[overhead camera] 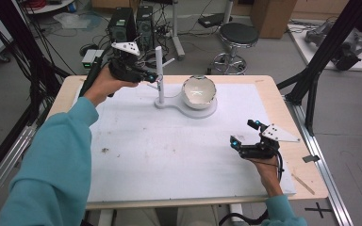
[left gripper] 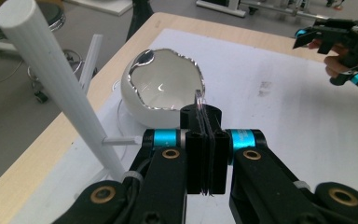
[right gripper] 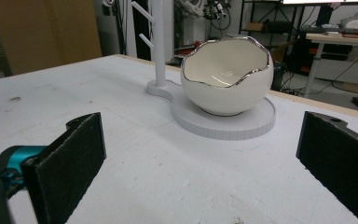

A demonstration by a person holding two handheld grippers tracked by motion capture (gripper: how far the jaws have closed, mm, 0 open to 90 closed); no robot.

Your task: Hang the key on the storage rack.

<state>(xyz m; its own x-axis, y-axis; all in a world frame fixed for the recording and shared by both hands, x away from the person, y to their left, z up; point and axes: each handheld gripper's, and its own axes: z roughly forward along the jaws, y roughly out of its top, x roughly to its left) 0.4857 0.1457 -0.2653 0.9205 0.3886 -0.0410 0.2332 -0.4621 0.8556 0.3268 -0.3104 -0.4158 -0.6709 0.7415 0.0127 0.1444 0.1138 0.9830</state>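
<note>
At about 12 o'clock on the bench, the egg-shaped bowl sits on the round end of a white stand, its post upright just to the bowl's 9 o'clock. The left gripper hangs beside that post with its jaws pressed together on something thin and clear, its rim showing in the left gripper view; what it is I cannot tell. At 4 o'clock, well apart from the bowl, the right gripper stands with jaws wide apart and empty.

Bowl on stand base, R of post
</note>
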